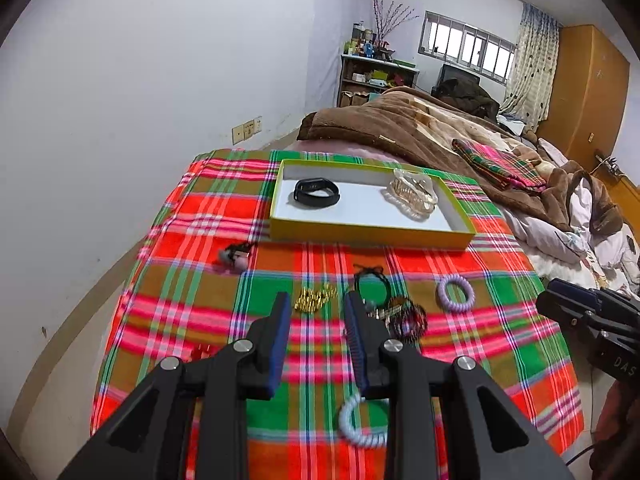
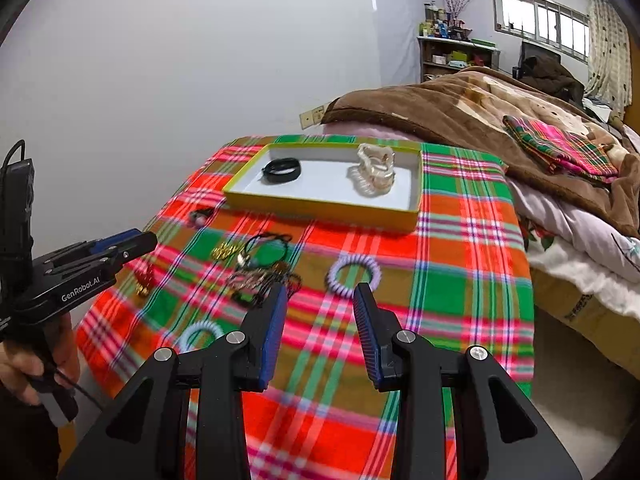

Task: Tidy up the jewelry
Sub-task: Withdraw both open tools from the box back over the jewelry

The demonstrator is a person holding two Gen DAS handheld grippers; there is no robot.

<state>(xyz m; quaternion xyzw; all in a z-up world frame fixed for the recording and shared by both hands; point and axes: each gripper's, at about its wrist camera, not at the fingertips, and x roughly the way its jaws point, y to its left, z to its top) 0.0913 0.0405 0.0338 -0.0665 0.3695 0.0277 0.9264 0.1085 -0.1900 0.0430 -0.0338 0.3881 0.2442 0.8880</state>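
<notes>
A yellow-rimmed shallow box (image 1: 368, 233) (image 2: 320, 209) on the plaid cloth holds a black wristband (image 1: 317, 192) (image 2: 282, 170) and a clear hair claw (image 1: 412, 194) (image 2: 374, 176). In front of it lie a gold clip (image 1: 316, 299) (image 2: 224, 251), a black cord necklace (image 1: 372, 280) (image 2: 266, 250), a dark beaded bracelet (image 1: 408, 320) (image 2: 260, 282), a purple spiral tie (image 1: 456, 293) (image 2: 354, 274) and a pale blue spiral tie (image 1: 362, 422) (image 2: 198, 336). My left gripper (image 1: 318, 306) is open, above the gold clip. My right gripper (image 2: 320, 296) is open, just short of the purple tie.
A pink-grey hair bobble (image 1: 236, 256) (image 2: 200, 216) lies left of the box. A small red item (image 1: 200, 350) (image 2: 144, 280) lies near the cloth's left edge. A brown blanket (image 1: 400, 120) and folded plaid cloth (image 1: 500, 164) lie on the bed behind. A white wall is on the left.
</notes>
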